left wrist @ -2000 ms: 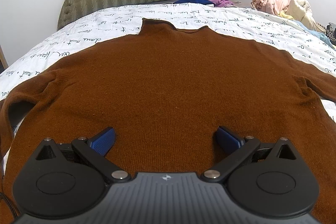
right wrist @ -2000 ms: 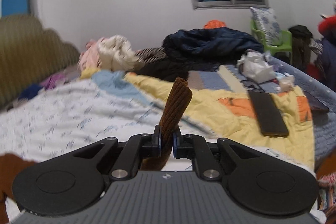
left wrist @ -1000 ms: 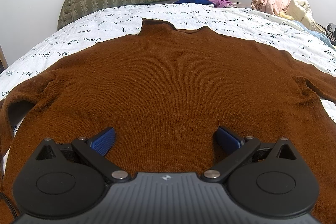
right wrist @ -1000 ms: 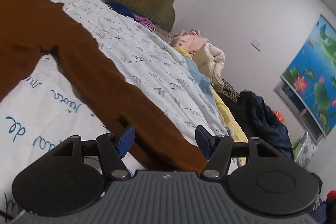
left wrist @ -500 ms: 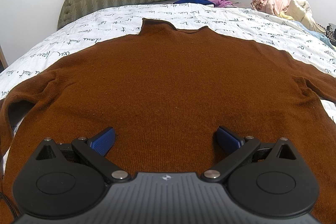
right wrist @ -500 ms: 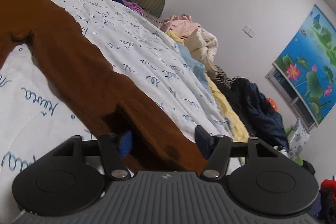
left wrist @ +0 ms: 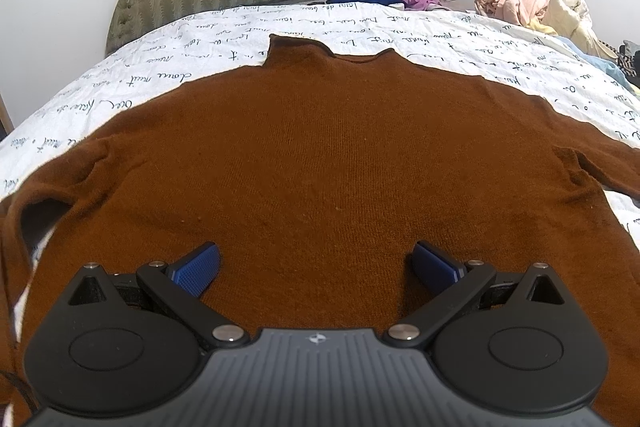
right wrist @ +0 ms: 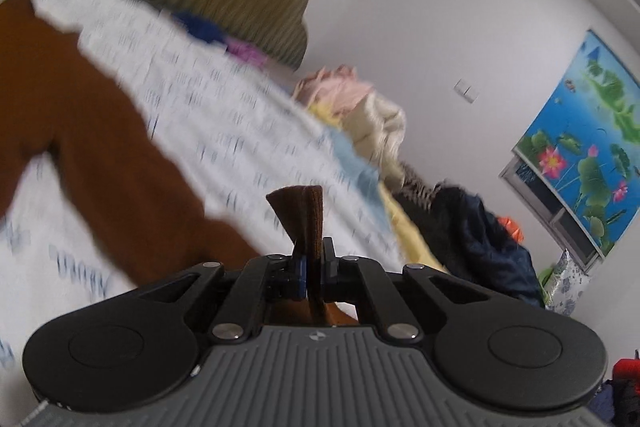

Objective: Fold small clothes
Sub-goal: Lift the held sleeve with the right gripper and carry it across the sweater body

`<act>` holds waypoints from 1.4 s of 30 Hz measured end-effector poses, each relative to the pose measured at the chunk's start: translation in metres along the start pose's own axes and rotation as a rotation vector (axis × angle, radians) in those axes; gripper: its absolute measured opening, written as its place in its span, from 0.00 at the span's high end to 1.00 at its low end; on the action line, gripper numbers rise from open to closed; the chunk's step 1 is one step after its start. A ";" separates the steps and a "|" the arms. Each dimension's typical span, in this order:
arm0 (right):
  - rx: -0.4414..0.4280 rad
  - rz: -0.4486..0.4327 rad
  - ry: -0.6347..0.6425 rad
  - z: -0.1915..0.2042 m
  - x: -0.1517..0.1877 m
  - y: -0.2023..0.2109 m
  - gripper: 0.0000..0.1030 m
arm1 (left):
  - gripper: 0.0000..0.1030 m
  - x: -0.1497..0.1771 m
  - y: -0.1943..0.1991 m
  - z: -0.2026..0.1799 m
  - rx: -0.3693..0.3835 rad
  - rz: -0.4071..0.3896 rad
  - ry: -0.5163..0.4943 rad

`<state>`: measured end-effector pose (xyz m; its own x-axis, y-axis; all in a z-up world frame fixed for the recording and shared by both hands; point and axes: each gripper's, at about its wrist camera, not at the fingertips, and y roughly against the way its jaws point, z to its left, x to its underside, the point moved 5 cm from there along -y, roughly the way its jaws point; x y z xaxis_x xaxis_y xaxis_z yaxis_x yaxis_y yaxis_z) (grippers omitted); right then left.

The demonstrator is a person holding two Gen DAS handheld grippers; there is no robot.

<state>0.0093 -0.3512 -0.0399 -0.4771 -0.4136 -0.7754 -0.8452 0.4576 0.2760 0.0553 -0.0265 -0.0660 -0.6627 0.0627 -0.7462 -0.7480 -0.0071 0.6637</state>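
A soft, limp brown sweater [left wrist: 320,155] lies flat on the bed [left wrist: 224,39], its ribbed cuff [right wrist: 306,215], likely the surest hold, pinched in the right gripper [right wrist: 314,267] whose jaws have just closed, while the left gripper [left wrist: 316,263] hovers with jaws apart.

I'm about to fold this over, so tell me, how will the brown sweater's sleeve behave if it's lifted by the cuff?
The sleeve will probably hang limp: its cuff already crumples where the right gripper pinches it. The knit looks thick, so it likely grips the pads instead of slipping. Lifting may drag the sweater, lying flat on the bedspread.
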 end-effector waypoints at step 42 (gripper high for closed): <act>-0.463 -0.203 -0.064 0.186 -0.170 0.024 0.94 | 0.00 -0.004 0.050 0.076 -0.083 -0.049 0.036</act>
<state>0.1149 -0.1235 -0.0077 -0.2891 -0.4025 -0.8686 -0.9442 -0.0299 0.3281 0.0230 0.0486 -0.0258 -0.6252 0.0289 -0.7799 -0.7788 -0.0875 0.6211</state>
